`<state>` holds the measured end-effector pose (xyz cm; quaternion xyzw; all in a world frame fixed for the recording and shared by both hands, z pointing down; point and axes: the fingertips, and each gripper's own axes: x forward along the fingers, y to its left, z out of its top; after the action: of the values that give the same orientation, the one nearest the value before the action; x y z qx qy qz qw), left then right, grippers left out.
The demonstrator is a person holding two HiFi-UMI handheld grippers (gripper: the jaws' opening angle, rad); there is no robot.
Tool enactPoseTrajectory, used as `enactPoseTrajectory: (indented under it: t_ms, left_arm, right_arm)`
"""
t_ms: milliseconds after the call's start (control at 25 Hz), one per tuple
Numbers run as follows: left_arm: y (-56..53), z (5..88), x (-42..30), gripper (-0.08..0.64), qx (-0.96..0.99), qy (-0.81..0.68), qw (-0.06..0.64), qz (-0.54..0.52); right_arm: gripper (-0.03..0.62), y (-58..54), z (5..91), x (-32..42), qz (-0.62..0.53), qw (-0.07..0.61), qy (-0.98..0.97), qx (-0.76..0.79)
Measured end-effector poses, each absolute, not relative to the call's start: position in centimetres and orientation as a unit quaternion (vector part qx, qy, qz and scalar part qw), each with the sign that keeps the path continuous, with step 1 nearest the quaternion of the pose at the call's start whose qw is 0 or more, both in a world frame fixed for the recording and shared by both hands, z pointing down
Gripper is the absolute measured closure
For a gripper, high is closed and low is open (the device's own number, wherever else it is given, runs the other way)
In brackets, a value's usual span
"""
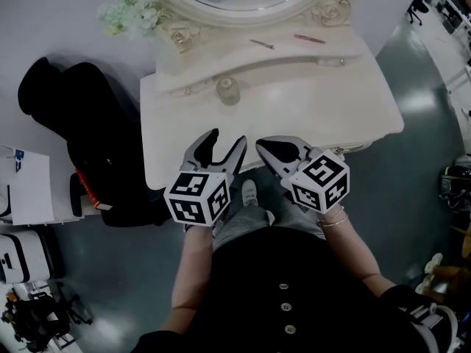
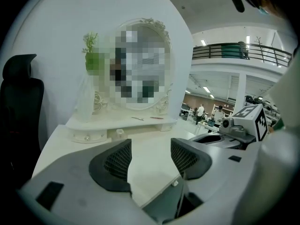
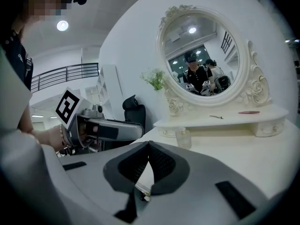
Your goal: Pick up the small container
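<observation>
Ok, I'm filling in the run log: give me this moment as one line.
stage: pre-grasp | left claw: open, empty | right claw: shut, empty | small container: untouched on dressing table

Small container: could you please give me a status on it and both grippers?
Left gripper open, empty. Right gripper shut, empty. Small container upright on the vanity, untouched, ahead of both. Nothing between.
</observation>
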<state>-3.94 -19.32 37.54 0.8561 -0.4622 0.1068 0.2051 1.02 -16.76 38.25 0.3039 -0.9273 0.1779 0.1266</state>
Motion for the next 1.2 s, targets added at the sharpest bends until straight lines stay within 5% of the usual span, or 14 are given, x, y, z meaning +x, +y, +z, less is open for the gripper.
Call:
enactPoseTrajectory:
  t_ms: [1200]
  left_arm:
    - [-31.2,37.7,-8.6,0.318,0.885,-0.407,0.201,0.102]
  right_arm:
    - [0.591,-27.5,37.7,-4.1,0.155,0.142,-0.909,0.36]
